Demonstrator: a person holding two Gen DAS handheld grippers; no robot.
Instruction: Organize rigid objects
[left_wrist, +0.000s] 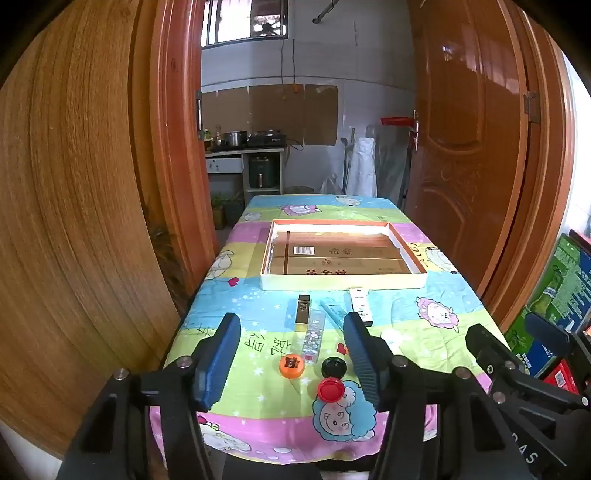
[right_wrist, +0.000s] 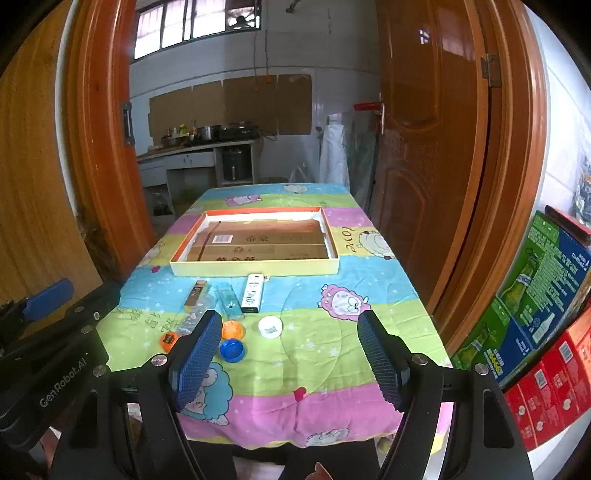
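Small rigid items lie on a cartoon-print tablecloth before a shallow open box (left_wrist: 341, 282) (right_wrist: 255, 266) with cardboard inside. In the left wrist view: an orange cap (left_wrist: 291, 365), a black cap (left_wrist: 333, 367), a red cap (left_wrist: 331, 389), a dark gold box (left_wrist: 303, 308), a clear patterned stick (left_wrist: 312, 341), a teal tube (left_wrist: 332, 314) and a white box (left_wrist: 361, 305). The right wrist view adds a blue cap (right_wrist: 231, 349), an orange cap (right_wrist: 232, 329) and a white cap (right_wrist: 270, 326). My left gripper (left_wrist: 291, 350) and right gripper (right_wrist: 288, 350) are both open and empty above the table's near end.
An open wooden door (left_wrist: 469, 147) stands at the right, a door frame (left_wrist: 177, 147) at the left. Printed cartons (right_wrist: 535, 295) are stacked right of the table. A kitchen counter (left_wrist: 243, 147) lies beyond.
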